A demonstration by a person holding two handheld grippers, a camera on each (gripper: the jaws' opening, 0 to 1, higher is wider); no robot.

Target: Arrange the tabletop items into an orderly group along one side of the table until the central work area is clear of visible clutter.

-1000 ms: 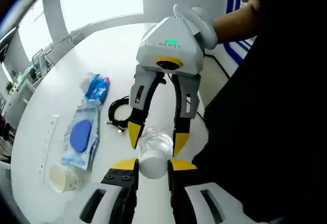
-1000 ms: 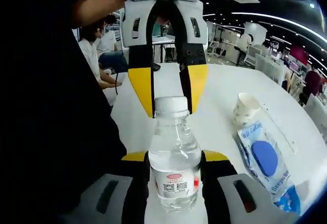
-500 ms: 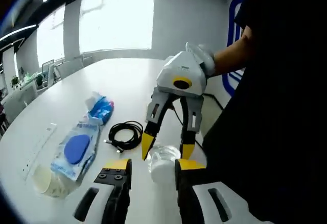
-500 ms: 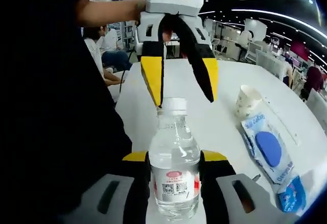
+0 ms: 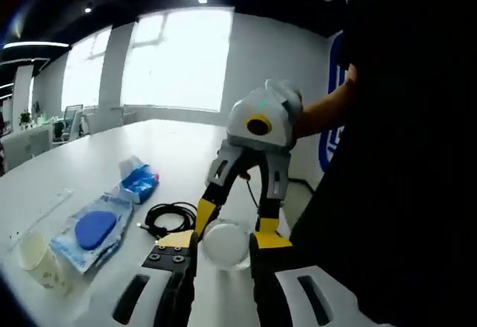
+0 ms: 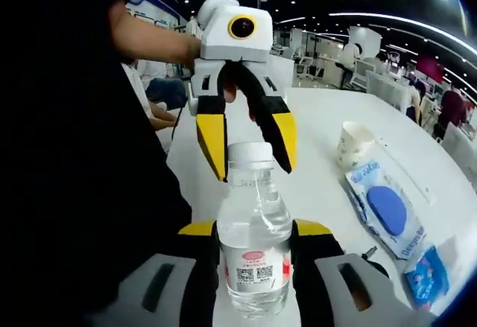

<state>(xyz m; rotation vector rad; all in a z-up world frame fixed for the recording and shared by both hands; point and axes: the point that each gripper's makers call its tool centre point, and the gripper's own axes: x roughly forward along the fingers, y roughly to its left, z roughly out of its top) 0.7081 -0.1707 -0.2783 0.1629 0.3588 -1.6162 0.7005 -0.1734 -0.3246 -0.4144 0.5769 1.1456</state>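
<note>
Table: pouch, cable, cup uncleared. Bottle is clamped upright in the right gripper. Left gripper, jaws spread, has lifted off the cap; handover unfinished, bottle unplaced.

My two cameras face each other closely across the water bottle. Both views share the white table and the blue packet.

bare table lies open between the bottle and paper cup; packets crowd the far side.
</note>
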